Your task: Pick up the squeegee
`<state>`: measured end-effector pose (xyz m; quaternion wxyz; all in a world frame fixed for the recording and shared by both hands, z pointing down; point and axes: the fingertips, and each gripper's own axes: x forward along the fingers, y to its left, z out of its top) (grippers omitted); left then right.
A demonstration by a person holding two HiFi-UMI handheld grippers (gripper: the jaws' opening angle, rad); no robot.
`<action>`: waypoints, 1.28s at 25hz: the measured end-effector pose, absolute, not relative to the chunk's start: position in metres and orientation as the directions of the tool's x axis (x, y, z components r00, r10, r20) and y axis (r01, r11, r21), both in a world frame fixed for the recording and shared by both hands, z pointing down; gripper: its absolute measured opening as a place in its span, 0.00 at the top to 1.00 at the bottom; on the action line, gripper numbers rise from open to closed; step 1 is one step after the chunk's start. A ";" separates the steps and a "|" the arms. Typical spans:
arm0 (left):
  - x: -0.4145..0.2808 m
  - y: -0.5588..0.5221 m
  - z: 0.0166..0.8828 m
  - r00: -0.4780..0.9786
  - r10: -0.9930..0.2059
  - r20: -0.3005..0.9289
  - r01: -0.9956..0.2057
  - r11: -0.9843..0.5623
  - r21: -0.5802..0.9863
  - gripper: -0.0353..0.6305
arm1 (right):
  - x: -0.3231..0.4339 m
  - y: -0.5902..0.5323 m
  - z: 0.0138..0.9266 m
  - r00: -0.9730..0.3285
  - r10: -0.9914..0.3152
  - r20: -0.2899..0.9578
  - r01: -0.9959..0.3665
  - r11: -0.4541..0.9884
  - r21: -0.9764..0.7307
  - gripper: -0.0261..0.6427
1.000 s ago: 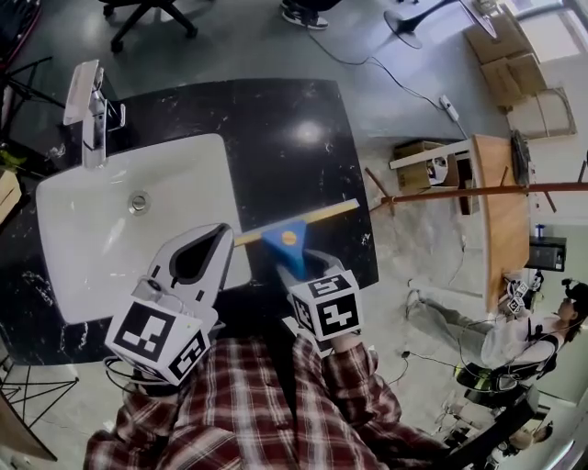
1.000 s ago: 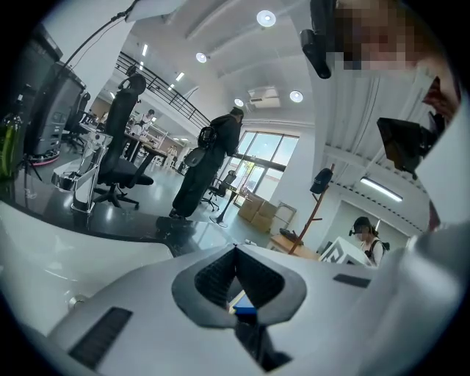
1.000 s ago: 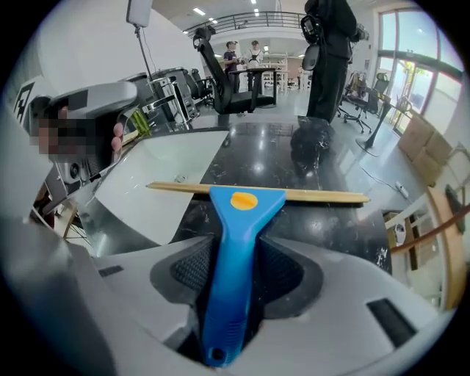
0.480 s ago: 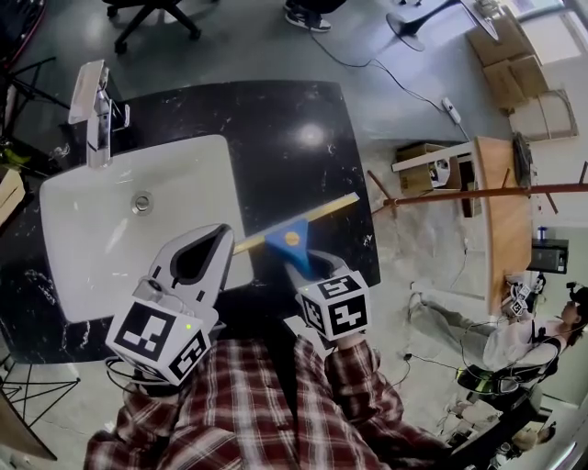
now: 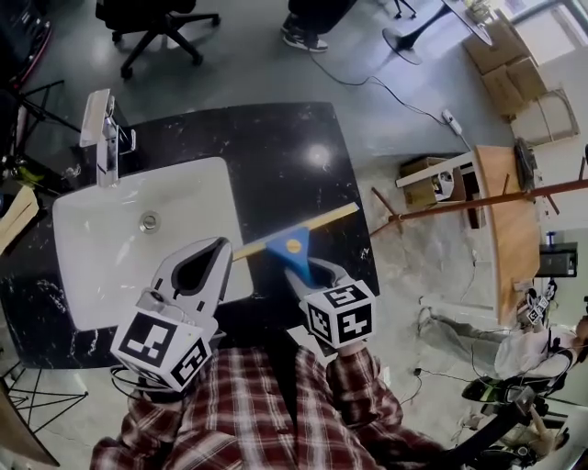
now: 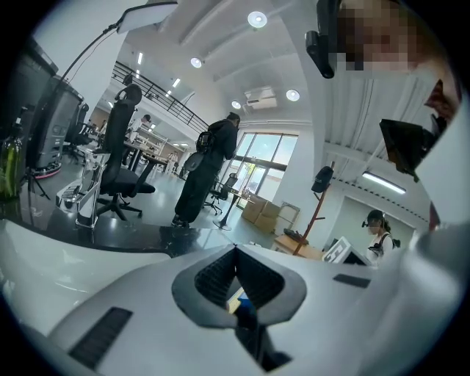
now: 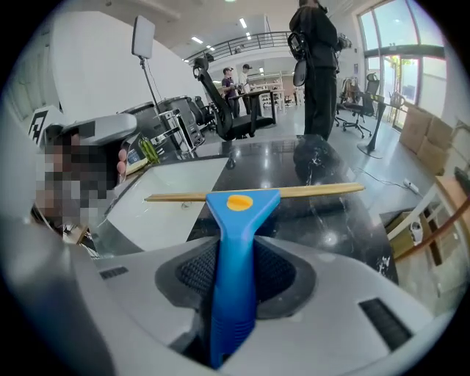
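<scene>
Grey floor (image 5: 239,64), black office chair (image 5: 147,23), cardboard boxes (image 5: 501,50).

You have open room over the black counter (image 5: 276,156) past the squeegee (image 5: 287,243), and over the white sink (image 5: 110,266) on your left. The tap (image 5: 106,138) stands tall at the sink's far left corner. The squeegee's long blade lies across your way, from the sink's rim almost to the counter's right edge.

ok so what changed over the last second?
The right gripper has just been closing its jaws and now clamps the squeegee by its blue handle; before, they stood open around it. Whether it has left the counter I cannot tell. The left gripper stays shut and empty by the sink.
</scene>
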<state>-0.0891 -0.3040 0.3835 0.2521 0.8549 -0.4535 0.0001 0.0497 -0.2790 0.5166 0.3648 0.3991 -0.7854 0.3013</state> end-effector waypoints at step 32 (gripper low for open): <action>-0.046 -0.317 0.289 0.564 -0.819 0.109 -0.815 -0.530 0.234 0.93 | 0.064 -0.328 0.254 -0.699 -0.689 0.191 -0.715 0.668 -0.207 0.75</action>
